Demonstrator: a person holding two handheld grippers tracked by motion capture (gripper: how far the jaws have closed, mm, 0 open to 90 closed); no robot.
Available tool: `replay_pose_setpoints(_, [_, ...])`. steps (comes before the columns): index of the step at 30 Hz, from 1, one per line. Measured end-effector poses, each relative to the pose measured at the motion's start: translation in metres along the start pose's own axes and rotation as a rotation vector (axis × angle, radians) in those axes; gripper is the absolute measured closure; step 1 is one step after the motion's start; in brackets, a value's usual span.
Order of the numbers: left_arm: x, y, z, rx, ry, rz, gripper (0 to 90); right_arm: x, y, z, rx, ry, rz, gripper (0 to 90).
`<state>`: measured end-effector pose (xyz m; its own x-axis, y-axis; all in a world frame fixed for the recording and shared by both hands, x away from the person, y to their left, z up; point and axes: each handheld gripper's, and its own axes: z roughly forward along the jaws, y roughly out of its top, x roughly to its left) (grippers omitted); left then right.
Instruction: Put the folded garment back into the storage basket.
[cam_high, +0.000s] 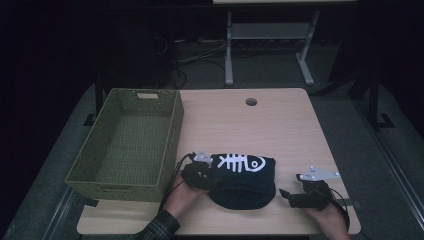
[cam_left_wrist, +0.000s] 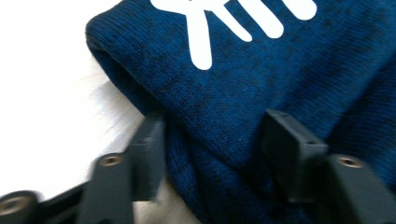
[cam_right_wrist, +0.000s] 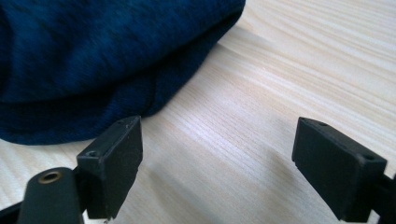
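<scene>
Left gripper: your left gripper sits at the left edge of the folded dark-blue knitted garment with a white fish-skeleton print; its jaws straddle a fold of the knit, half spread, and whether the pads press it you cannot tell.
Right gripper: your right gripper rests near the table's front right corner, jaws wide apart with bare wood between them.
Garment: it lies on the light wooden table, close to the front edge, between your two grippers.
Left gripper view: the knit texture, the rolled hem and part of the white print show close up.
Right gripper view: the garment's rounded edge lies just ahead of the near jaw, apart from it.
High view: an olive-green woven basket stands along the table's left edge.
</scene>
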<state>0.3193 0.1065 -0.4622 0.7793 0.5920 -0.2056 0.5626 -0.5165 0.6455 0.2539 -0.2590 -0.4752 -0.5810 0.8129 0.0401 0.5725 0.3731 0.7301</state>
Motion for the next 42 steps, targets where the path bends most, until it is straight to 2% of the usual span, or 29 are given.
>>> replay_pose_setpoints(5, [0.002,0.000,0.000,0.005,-0.040,-0.002,65.7,0.000,-0.001,0.002,0.010,-0.006,-0.004,15.6])
replay_pose_setpoints(9, [-0.001,0.002,-0.001,0.016,-0.019,0.043,72.9,0.000,-0.002,0.004,0.020,-0.021,-0.010,14.5])
replay_pose_setpoints(12, [-0.004,0.005,-0.004,0.014,-0.009,0.059,74.2,0.001,-0.002,0.005,0.023,-0.023,-0.012,14.2])
replay_pose_setpoints(16, [-0.005,0.010,-0.012,-0.013,-0.016,0.062,74.9,0.000,-0.002,0.005,0.021,-0.019,-0.007,13.8])
replay_pose_setpoints(18, [-0.006,0.012,-0.016,-0.022,-0.006,0.069,75.0,-0.001,-0.003,0.005,0.018,-0.015,-0.003,13.5])
replay_pose_setpoints(27, [-0.013,0.024,-0.041,-0.101,-0.033,0.072,75.7,-0.001,-0.003,0.006,0.013,-0.015,0.003,12.2])
replay_pose_setpoints(31, [-0.015,0.027,-0.045,-0.106,-0.038,0.082,75.8,-0.001,-0.003,0.006,0.014,-0.015,0.001,12.2])
replay_pose_setpoints(34, [-0.017,0.031,-0.050,-0.128,-0.050,0.084,75.8,-0.001,-0.003,0.006,0.013,-0.016,0.004,12.2])
replay_pose_setpoints(36, [-0.018,0.033,-0.054,-0.135,-0.046,0.103,75.9,-0.001,-0.003,0.006,0.013,-0.015,0.003,12.2])
replay_pose_setpoints(42, [-0.018,0.040,-0.066,-0.157,-0.052,0.128,75.9,-0.001,-0.003,0.006,0.014,-0.014,0.005,12.1])
